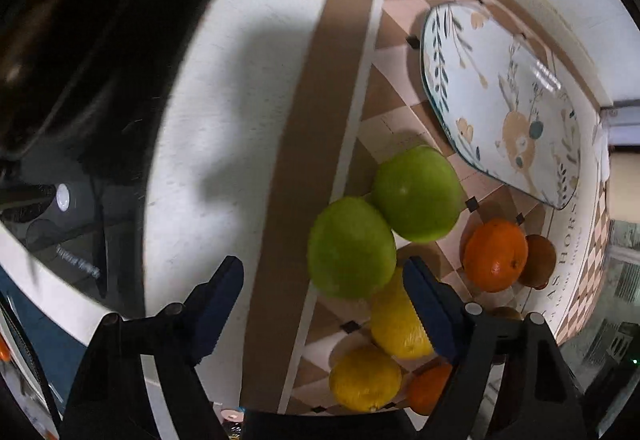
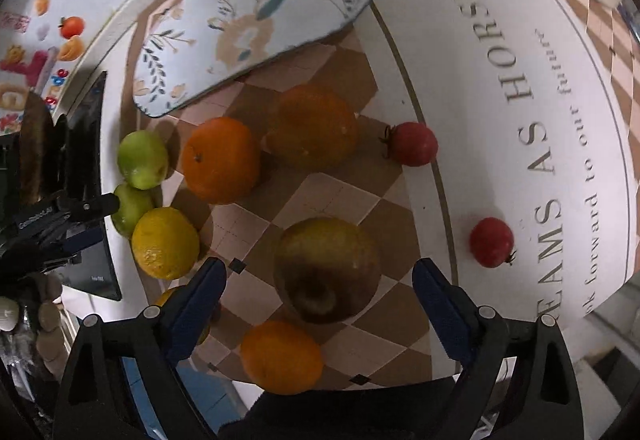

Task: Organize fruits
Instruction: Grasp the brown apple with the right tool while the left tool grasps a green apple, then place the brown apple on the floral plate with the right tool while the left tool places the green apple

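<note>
Checkered mat on a white table, flowered oval plate at its far end | left gripper spread, empty, just above nearest green apple | right gripper spread, empty, straddling brownish pear | both point down, each over its own fruit.

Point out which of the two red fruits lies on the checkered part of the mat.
Neither does fully: the upper red fruit touches its border; the lower red fruit sits on white beside the lettering.
</note>
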A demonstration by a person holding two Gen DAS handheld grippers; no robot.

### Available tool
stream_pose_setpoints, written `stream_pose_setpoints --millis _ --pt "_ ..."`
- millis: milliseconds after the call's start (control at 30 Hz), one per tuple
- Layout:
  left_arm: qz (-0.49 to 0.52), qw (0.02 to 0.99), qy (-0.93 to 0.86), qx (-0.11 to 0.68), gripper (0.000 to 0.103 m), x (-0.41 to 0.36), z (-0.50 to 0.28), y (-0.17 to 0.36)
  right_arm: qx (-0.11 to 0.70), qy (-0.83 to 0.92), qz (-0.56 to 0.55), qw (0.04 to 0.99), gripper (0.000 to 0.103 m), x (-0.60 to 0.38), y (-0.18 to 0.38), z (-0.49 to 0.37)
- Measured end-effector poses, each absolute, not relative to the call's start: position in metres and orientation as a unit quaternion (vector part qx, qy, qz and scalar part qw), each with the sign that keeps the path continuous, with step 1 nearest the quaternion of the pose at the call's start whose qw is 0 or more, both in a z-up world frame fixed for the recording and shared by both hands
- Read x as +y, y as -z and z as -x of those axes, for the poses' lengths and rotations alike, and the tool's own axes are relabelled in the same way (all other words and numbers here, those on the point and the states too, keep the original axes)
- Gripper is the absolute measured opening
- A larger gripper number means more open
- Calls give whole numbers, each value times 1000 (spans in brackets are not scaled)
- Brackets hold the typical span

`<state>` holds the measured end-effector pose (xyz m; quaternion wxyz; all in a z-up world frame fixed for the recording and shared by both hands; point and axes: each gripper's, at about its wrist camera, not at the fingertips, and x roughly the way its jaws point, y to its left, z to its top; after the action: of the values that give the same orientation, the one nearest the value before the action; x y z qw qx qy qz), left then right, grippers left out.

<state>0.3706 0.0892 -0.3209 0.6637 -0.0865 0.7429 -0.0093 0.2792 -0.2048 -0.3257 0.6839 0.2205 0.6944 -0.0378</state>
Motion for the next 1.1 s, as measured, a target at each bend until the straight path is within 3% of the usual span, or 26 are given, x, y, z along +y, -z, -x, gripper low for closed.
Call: stream_pose_setpoints --millis 133,367,467,533,767,933,1100 --pt "80 656 31 750 81 76 -371 328 706 37 -234 668 96 -197 338 -283" --pt "80 659 72 745 64 56 -364 325 715 43 -229 659 94 -185 353 -292" --pt "66 666 73 740 61 48 -358 320 722 49 -223 653 87 -182 358 -293" --pt "60 669 70 737 54 45 -354 317 726 48 -224 649 84 -180 362 -294" --pt "75 682 65 725 54 50 -348 323 733 45 -215 644 83 -172 370 -286" --pt "91 683 60 722 53 70 -357 331 735 48 -194 648 70 -170 372 -284" --pt "84 694 52 713 53 76 -353 330 734 33 -192 651 70 -165 374 -283"
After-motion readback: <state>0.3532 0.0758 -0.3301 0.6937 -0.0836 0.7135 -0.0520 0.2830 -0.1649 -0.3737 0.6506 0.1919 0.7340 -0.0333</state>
